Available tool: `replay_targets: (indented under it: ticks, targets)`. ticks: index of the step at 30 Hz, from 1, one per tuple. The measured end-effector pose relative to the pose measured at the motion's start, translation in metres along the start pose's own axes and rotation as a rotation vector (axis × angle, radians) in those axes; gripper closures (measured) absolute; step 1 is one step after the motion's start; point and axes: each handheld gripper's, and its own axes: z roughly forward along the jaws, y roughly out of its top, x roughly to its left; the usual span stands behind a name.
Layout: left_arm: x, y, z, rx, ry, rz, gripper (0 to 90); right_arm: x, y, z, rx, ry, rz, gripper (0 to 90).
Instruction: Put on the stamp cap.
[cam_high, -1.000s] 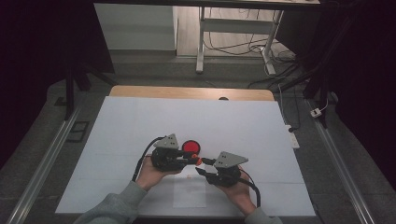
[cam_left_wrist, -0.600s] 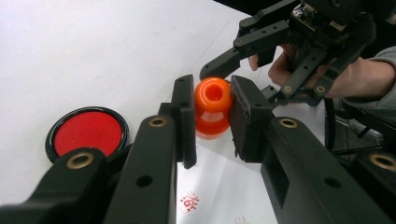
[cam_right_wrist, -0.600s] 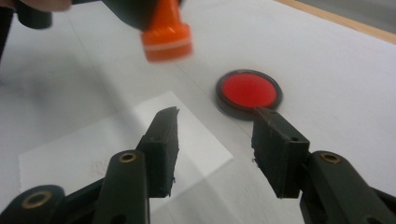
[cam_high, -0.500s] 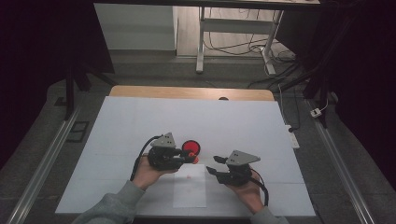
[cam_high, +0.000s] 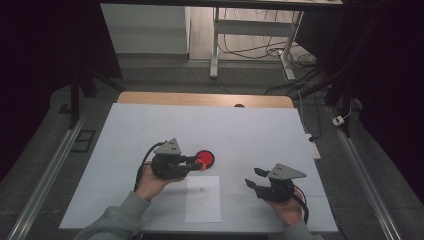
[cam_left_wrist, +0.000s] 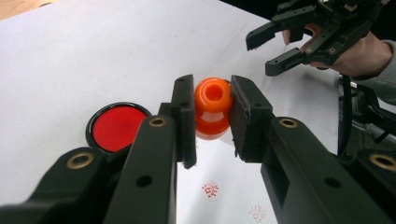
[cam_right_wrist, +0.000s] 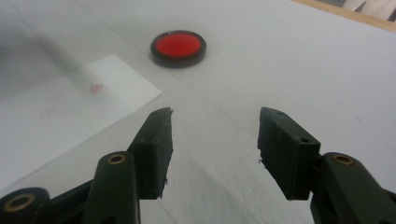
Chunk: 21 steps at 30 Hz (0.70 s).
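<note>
White paper sheet (cam_left_wrist: 219, 186) bears unreadable red stamp marks (cam_left_wrist: 210, 188).

stamp (cam_left_wrist: 213, 107): glossy orange all over, seen clamped between black pads
ink pad (cam_high: 205, 159): bright red disc, ringed by a black rim
paper sheet (cam_high: 203, 199): plain white, marked with small red stamp prints
counter (cam_high: 260, 135): covered in pale grey-white, edged at the far side by a light wood strip
left gripper (cam_high: 192, 163): black body, grey plate on top, brass-coloured screws
right gripper (cam_high: 255, 177): black, grey plate on top
sleeve (cam_high: 117, 222): grey
</note>
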Motion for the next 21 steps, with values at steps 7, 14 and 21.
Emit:
replay_targets:
  ticks: [7,14,21]
  targets:
    - [0.003,0.001,-0.005,-0.004,0.020,0.001,72.5,-0.007,-0.008,-0.011,0.018,-0.030,-0.007,42.6]
    - [0.009,-0.001,-0.010,-0.017,0.037,-0.017,72.5,-0.015,-0.016,-0.017,0.027,-0.057,0.003,41.7]
    - [0.015,0.000,-0.020,-0.035,0.068,-0.020,72.5,-0.018,-0.018,-0.018,0.037,-0.070,0.006,41.4]
